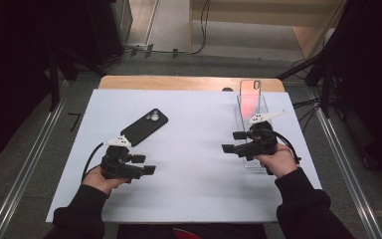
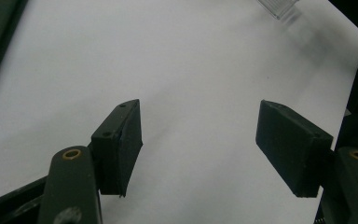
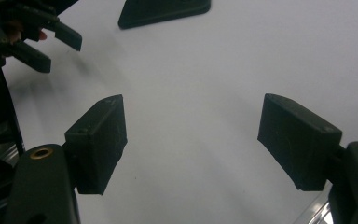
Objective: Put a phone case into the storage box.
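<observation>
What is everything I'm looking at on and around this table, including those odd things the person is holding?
white board: one, white, covers most of the table top
wooden table: one, light wood, its far edge shows beyond the board
black phone: one, black, lies flat and camera side up on the board's left half, just beyond the left claw
clear stand: one, transparent, on the board's right side
pinkish phone: one, pink-orange, stands upright in the clear stand
cables: several, black, on the floor beyond and to the right of the table
left claw: one, black, open, held over the board
right claw: one, black, open, in front of the stand
sleeves: two, black, at the near edge
</observation>
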### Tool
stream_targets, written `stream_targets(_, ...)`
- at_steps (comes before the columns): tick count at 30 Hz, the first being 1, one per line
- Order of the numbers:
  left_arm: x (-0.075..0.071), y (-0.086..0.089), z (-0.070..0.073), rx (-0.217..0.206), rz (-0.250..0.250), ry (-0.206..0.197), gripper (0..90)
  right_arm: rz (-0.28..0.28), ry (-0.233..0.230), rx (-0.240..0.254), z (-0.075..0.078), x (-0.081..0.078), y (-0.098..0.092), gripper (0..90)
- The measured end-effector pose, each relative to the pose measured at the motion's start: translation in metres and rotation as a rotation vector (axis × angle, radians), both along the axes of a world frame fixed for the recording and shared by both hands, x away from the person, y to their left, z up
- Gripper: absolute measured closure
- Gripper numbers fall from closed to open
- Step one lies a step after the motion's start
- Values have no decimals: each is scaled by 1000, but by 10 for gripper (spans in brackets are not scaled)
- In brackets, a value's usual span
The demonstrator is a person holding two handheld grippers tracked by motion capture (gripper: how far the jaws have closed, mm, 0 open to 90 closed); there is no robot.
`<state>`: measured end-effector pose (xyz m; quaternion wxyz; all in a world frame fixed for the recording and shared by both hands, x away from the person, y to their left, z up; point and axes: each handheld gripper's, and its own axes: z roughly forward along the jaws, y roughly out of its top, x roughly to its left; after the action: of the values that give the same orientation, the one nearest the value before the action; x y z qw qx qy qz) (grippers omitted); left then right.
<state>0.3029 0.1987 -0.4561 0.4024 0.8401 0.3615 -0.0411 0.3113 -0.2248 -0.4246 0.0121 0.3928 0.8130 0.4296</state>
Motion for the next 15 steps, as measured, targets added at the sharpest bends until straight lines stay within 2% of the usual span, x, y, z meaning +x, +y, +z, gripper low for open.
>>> stream_targets(3,1,0,0,-5,-4,2,313,12,-10,-26,-2,-7,1,227)
stream_targets(15,-4,-2,0,-19,-15,9,313,50,-27,-57,-19,-35,1,229)
